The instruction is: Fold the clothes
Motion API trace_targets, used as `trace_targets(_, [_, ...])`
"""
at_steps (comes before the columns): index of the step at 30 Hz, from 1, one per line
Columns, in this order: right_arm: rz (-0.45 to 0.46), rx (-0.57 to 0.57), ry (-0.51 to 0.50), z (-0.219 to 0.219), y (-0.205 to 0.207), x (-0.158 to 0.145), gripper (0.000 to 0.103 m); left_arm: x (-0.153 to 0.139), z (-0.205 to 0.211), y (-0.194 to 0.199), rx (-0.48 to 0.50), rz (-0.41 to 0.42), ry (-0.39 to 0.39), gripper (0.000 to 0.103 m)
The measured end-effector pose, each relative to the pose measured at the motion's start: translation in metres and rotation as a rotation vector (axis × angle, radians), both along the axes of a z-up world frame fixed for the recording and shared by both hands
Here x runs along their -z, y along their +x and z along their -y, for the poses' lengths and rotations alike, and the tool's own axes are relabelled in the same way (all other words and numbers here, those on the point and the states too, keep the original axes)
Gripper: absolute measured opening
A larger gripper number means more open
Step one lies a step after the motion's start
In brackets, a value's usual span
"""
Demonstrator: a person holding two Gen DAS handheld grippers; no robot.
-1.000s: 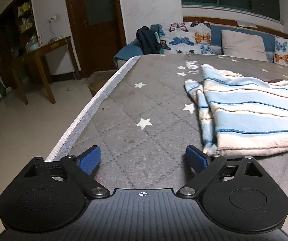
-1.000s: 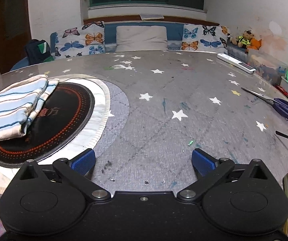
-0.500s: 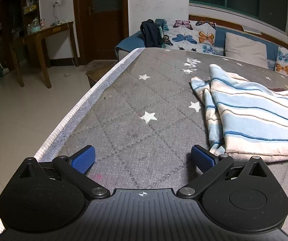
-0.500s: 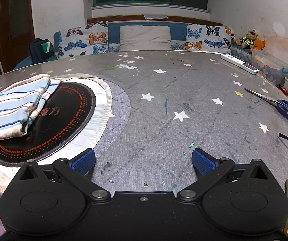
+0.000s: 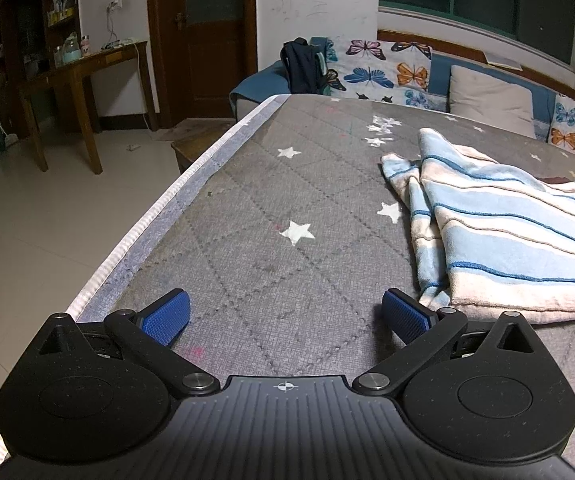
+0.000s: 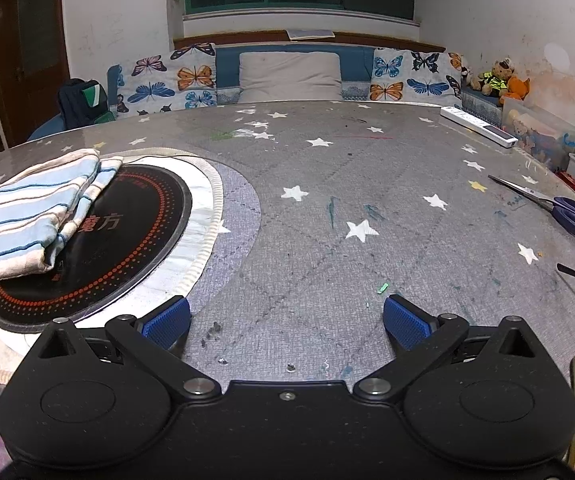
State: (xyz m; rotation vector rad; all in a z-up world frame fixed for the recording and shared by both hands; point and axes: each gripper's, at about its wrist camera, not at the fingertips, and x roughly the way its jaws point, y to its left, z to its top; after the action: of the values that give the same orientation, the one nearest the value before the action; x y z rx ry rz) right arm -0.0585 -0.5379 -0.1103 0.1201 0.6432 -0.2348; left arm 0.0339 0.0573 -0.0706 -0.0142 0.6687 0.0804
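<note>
Grey star-print quilted surface (image 6: 327,264) spans both views. Round black mat (image 6: 119,240) with red dots on its left part. Folded blue-and-cream striped cloth (image 5: 519,236) lies partly over that mat, just beside the left gripper's (image 5: 285,316) right finger. Left gripper: jaws wide apart, empty. Right gripper (image 6: 287,322): jaws likewise apart, empty, cloth well off to its left. Scissors (image 6: 567,212) at far right edge.
</note>
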Motion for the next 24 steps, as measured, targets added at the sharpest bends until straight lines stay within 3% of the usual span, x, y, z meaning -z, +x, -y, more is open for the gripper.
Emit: trace_targets(24, [0.000,0.001,0.003,0.0056,-0.0024,-0.0023,0.103,0.0002,-0.0010,-0.0013,-0.002,0.001,0.001,0.103])
